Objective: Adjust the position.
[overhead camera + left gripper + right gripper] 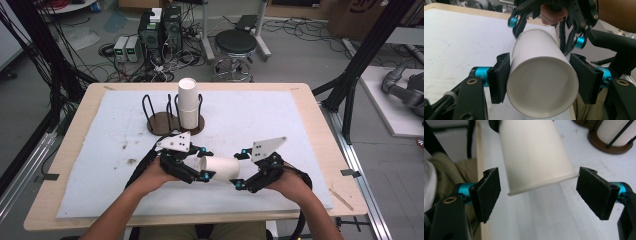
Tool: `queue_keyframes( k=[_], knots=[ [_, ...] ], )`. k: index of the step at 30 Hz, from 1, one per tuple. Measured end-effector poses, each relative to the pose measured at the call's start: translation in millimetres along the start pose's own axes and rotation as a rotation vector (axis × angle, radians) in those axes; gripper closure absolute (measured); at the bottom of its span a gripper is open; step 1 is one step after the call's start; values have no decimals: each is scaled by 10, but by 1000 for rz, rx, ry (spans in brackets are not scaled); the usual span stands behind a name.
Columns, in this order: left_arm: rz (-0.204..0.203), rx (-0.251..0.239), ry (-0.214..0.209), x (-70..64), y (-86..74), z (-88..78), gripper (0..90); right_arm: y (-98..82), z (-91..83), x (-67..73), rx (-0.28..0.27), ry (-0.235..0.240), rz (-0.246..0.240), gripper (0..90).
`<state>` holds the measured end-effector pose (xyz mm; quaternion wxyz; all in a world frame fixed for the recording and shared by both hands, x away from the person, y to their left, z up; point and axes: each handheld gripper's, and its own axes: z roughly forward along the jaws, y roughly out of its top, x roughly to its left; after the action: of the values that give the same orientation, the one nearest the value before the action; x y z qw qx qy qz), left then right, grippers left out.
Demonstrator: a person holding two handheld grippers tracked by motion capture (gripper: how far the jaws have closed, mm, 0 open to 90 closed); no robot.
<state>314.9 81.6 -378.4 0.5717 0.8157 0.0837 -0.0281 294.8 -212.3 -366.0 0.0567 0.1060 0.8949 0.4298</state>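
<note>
One white mat (250, 125), cluttered floor (300, 55)

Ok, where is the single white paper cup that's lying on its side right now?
In the high view the white paper cup lies sideways at the table's near centre, clamped at its base by the left gripper, its rim between the right gripper's open jaws.

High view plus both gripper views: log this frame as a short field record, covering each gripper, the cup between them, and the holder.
surface: white mat on a wooden table
held item: white paper cup, lying sideways
left gripper: jaws pressed on both sides of the cup's closed end
right gripper: jaws spread around the cup's rim, gap on the left side
holder: dark wire rack at the mat's far side
in holder: stack of white cups, upright
</note>
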Motion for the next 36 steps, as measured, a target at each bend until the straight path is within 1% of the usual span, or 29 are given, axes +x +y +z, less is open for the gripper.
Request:
queue_keyframes(
  k=[2, 3, 5, 11, 12, 14, 17, 18, 21, 22, 25, 27, 31, 33, 35, 36],
  knots=[
    [-8, -23, 6, 17, -27, -28, 356, -30, -72, 1, -55, 11, 25, 201],
    [-14, -36, 10, 25, -40, -40, 356, -44, -102, -3, -72, 11, 24, 201],
    [-13, -60, 22, 43, -68, -62, 357, -69, -146, 2, -103, 6, 41, 201],
    [2, -143, 47, 55, -144, -119, 357, -175, -185, -1, -166, -55, 77, 201],
    [5, -158, 52, 57, -157, -130, 357, -194, -181, -1, -171, -58, 87, 201],
    [7, -180, 57, 61, -183, -148, 356, -230, -173, 1, -192, -79, 111, 201],
    [6, -213, 68, 61, -223, -171, 356, -275, -168, -3, -219, -82, 128, 201],
    [6, -220, 68, 63, -234, -180, 356, -288, -166, 0, -226, -82, 138, 201],
    [10, -241, 73, 63, -263, -197, 356, -325, -153, 1, -235, -85, 145, 201],
    [7, -252, 67, 62, -271, -201, 356, -336, -147, 4, -237, -80, 149, 201],
    [7, -273, 66, 60, -288, -212, 356, -375, -126, 12, -244, -67, 167, 201],
    [7, -285, 64, 56, -295, -218, 356, -399, -109, 9, -247, -73, 173, 201],
    [8, -307, 48, 41, -304, -225, 356, -417, -84, 15, -254, -65, 176, 201],
    [12, -319, 35, 33, -314, -218, 356, -416, -69, 18, -262, -49, 180, 201],
    [23, -321, 27, 24, -321, -205, 356, -415, -59, 15, -264, -49, 175, 201],
    [25, -319, 22, 21, -325, -197, 356, -411, -47, 20, -264, -33, 181, 201]
  ],
)
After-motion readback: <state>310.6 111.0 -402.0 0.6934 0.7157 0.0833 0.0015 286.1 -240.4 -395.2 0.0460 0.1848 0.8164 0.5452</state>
